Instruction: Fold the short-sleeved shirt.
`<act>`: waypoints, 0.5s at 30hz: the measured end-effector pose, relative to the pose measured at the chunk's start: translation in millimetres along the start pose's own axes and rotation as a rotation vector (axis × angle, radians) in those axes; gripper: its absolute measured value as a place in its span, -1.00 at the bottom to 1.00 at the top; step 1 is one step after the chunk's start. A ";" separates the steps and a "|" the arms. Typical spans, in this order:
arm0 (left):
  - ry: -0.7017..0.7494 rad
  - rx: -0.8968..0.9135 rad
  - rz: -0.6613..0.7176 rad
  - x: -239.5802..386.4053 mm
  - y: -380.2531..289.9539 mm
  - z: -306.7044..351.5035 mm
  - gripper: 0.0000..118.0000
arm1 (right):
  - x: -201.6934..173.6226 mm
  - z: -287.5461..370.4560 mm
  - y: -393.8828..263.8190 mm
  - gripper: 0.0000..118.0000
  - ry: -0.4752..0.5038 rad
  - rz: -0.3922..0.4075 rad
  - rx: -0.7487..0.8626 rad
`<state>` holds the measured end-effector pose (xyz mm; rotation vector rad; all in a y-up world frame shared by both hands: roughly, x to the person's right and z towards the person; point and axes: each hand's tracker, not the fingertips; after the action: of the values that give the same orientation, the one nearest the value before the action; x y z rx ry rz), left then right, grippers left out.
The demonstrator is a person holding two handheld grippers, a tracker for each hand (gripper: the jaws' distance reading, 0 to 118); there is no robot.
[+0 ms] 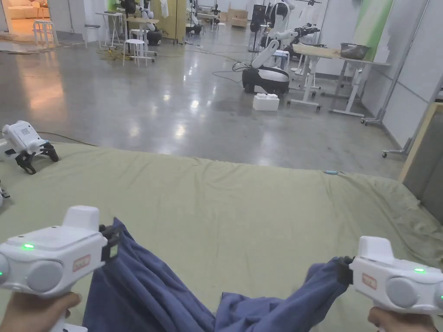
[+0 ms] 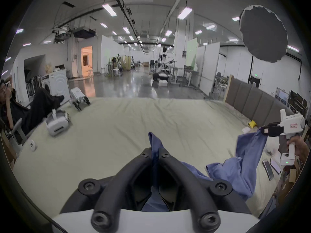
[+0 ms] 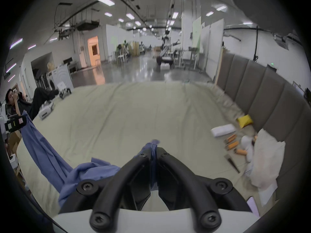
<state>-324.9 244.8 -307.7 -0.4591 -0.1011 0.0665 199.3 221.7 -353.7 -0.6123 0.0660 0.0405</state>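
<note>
Jaws of left hand-held gripper pinched on blue shirt edge; right hand-held gripper likewise clamped on opposite edge. Shirt lifted, sagging crumpled between them over green-sheeted bed. No fold made; spreading and all folds remain. Small red-bordered labels on gripper bodies, illegible.

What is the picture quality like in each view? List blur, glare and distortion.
Head view: sharp and undistorted, with ceiling-light glare on the polished floor. Left gripper view: strong fisheye bending with dark corners; the left gripper and the shirt are crisp. Right gripper view: same fisheye bending, softer overall, with the items beside the headboard smeared and the right gripper fairly clear.
</note>
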 end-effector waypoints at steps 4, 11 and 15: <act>0.043 0.093 0.031 -22.8 38.6 41.4 -0.98 | 12.4 48.0 37.4 -0.95 -0.019 -0.026 0.130; 0.081 0.204 0.056 -57.3 120.6 88.8 -0.98 | 21.8 100.5 117.2 -0.95 -0.074 -0.012 0.270; 0.095 0.227 0.069 -64.9 156.7 99.4 -0.98 | 18.3 120.4 152.9 -0.95 -0.077 -0.027 0.325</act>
<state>-407.0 422.9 -294.2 -0.2379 0.0159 0.1229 214.8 416.3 -344.4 -0.2864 -0.0110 0.0267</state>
